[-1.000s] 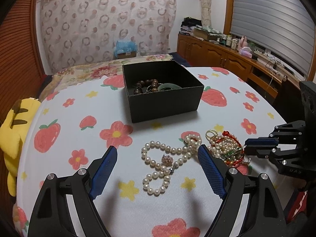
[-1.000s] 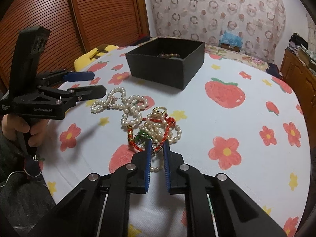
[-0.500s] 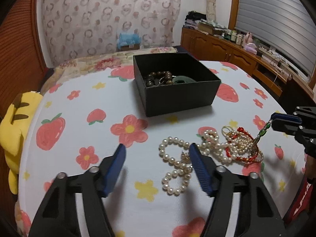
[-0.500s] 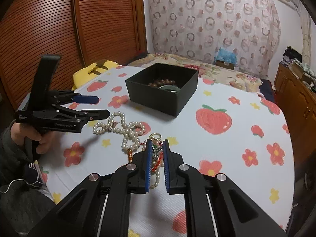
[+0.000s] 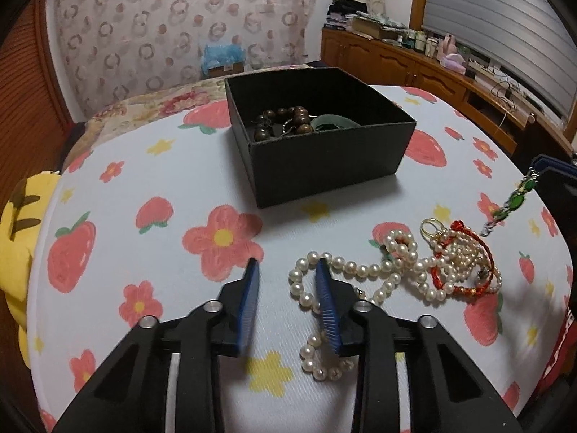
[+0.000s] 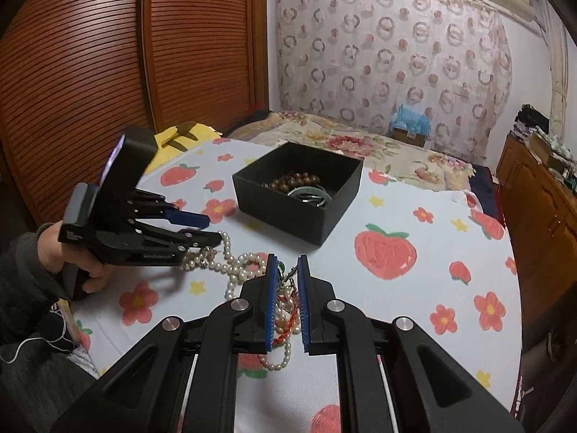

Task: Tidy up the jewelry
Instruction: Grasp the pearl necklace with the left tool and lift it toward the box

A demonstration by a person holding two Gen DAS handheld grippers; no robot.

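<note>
A black box (image 5: 324,151) holds brown beads (image 5: 285,122) and a green bangle (image 5: 333,121); it also shows in the right wrist view (image 6: 299,195). A white pearl necklace (image 5: 346,270) and a tangle of red cord and small pearls (image 5: 465,263) lie on the strawberry cloth. My left gripper (image 5: 288,270) is partly open, low over the cloth, its right finger on the pearl loop. My right gripper (image 6: 287,263) is shut on a green-stone chain (image 5: 514,202), which hangs above the tangle with its lower end near it.
A yellow plush toy (image 5: 18,223) lies at the table's left edge. Wooden cabinets (image 5: 432,72) run along the right wall. A bed with a floral cover (image 6: 342,137) stands behind the table, and a slatted wooden door (image 6: 108,72) is on the left.
My right gripper has risen with the green chain, lifting it off the tangle. My left gripper has narrowed and moved down and forward onto the pearl necklace.
</note>
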